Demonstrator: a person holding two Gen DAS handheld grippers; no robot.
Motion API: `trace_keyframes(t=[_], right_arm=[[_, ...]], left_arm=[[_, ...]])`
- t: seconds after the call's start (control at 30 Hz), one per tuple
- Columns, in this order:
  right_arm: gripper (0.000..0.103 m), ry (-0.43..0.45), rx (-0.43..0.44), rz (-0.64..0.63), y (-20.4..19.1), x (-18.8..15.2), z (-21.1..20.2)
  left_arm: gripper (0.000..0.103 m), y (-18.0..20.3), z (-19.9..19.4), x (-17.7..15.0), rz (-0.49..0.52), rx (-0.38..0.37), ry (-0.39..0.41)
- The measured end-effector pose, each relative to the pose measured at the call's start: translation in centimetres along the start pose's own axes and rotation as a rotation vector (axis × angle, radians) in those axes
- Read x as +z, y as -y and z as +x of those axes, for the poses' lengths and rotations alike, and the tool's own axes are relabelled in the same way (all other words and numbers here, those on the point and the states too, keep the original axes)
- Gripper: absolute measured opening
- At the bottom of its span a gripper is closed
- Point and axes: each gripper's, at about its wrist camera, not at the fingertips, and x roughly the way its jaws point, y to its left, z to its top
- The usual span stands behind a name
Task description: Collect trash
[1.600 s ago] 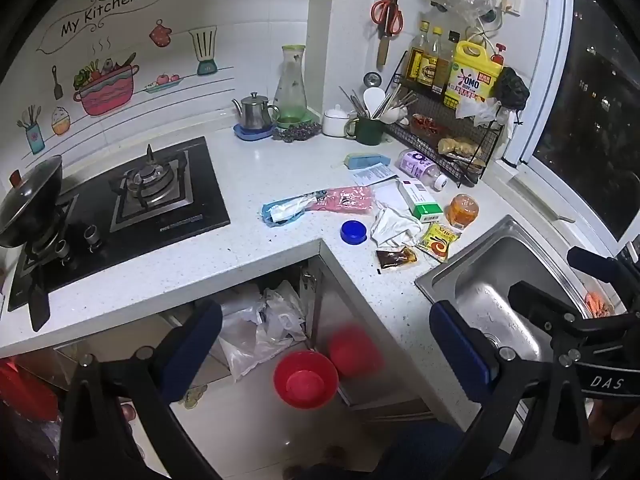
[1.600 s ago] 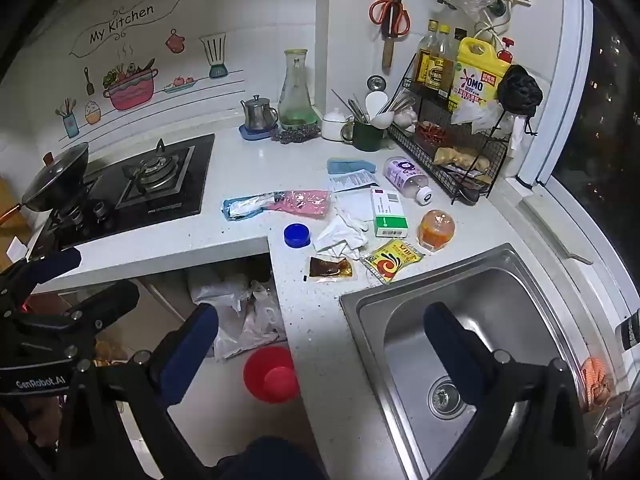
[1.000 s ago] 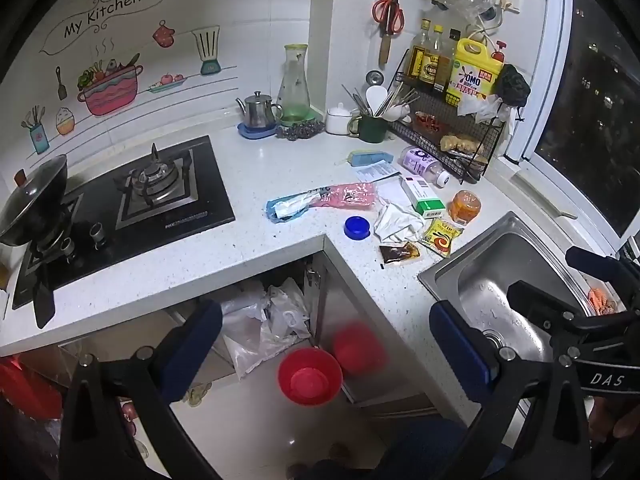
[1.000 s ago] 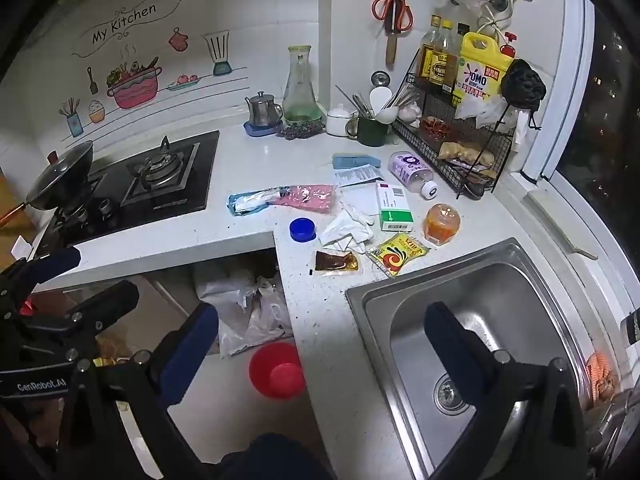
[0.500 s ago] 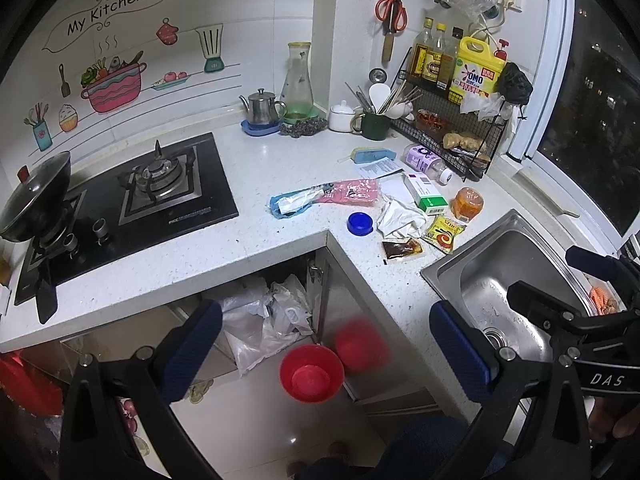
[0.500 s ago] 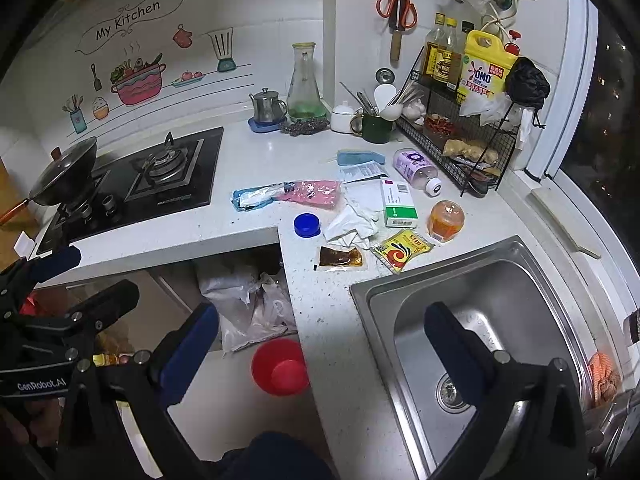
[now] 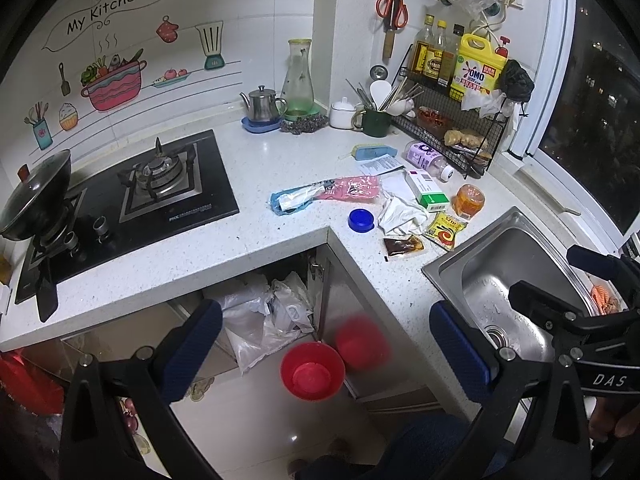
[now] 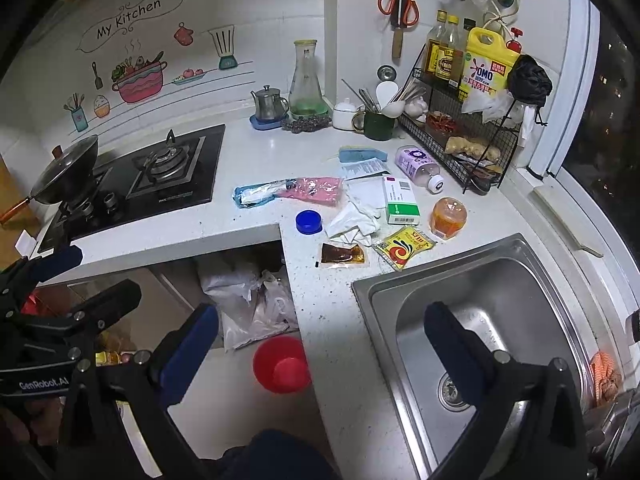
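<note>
Litter lies on the white counter corner: a blue and pink plastic wrapper (image 7: 326,196) (image 8: 288,192), a blue cap (image 7: 360,220) (image 8: 308,222), crumpled white tissue (image 7: 400,216) (image 8: 354,220), a dark sauce packet (image 7: 402,247) (image 8: 342,255), a yellow seasoning packet (image 7: 445,230) (image 8: 402,247), a green-white box (image 7: 426,191) (image 8: 400,199) and an orange cup (image 7: 469,200) (image 8: 449,212). A red bucket (image 7: 312,370) (image 8: 282,364) stands on the floor below. My left gripper (image 7: 326,352) hangs open above the floor. My right gripper (image 8: 320,344) hangs open over the counter edge and sink. Both hold nothing.
A steel sink (image 8: 480,304) is at the right. A black gas stove (image 7: 132,192) with a wok (image 7: 36,196) sits at the left. White plastic bags (image 7: 264,320) fill the open cabinet. A wire rack (image 8: 464,136) with bottles, a kettle and a green mug line the back.
Both views have shifted slightly, the counter and its litter drifting a little rightward and upward in frame. Nothing on the counter moved; both grippers stayed open.
</note>
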Motion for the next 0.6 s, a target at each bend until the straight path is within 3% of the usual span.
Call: trace_keyframes(t=[0.6], right_arm=[[0.103,-0.007,0.004,-0.006,-0.03,0.13,0.2]], left_arm=[[0.103,0.03,0.14,0.03,0.009,0.016,-0.008]])
